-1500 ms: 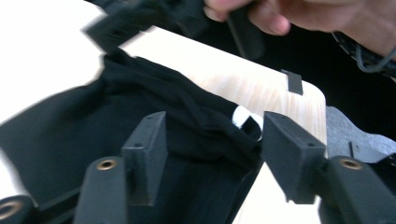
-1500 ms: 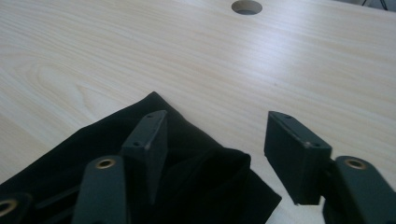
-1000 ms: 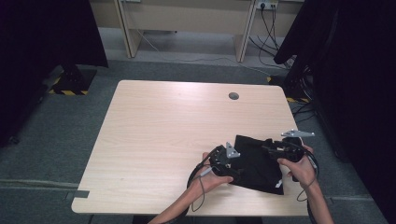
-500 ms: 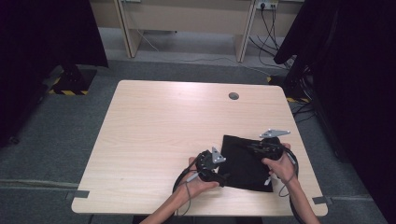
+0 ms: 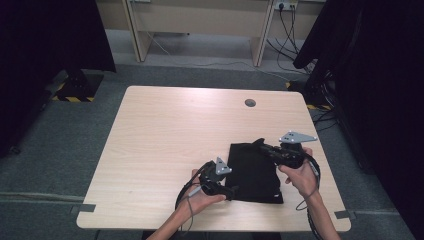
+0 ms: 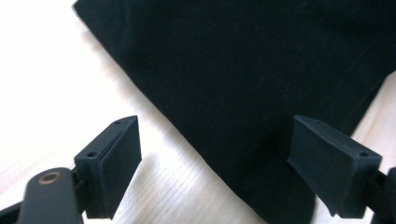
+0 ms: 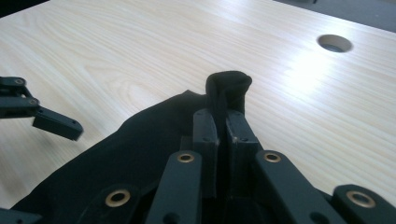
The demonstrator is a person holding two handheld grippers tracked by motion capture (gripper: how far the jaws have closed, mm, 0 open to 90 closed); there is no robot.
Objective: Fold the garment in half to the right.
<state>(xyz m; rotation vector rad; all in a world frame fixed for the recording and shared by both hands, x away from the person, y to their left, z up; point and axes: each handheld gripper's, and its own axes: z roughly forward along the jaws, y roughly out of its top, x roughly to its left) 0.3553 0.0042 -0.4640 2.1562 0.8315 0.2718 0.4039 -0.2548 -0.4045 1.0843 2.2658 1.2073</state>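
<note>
1. My right gripper (image 7: 222,123) is clamped on a pinched-up fold of the black cloth (image 5: 255,172); its 2 jaws have just been closing with the fabric between them, and a small bunch of cloth pokes up beyond the tips.
2. In the high view that right gripper (image 5: 262,146) sits at the cloth's far right corner, held in the person's right hand (image 5: 300,177).
3. My left gripper (image 6: 215,158) has its jaws standing wide apart and holds nothing. The cloth (image 6: 243,84) lies flat between and beyond them, its near edge running slantwise across the wood.
4. From above, the left gripper (image 5: 231,192) is at the cloth's near left corner, in the person's left hand (image 5: 202,200).
5. The cloth lies on the near right part of the wooden table (image 5: 170,135), folded to a rough rectangle, mostly flat apart from the lifted corner.
6. A round cable hole (image 5: 250,103) sits near the table's far edge, well apart from the cloth.
7. The right gripper view also catches 1 jaw of the left gripper (image 7: 56,123) at its left, just beside the cloth (image 7: 135,154).
</note>
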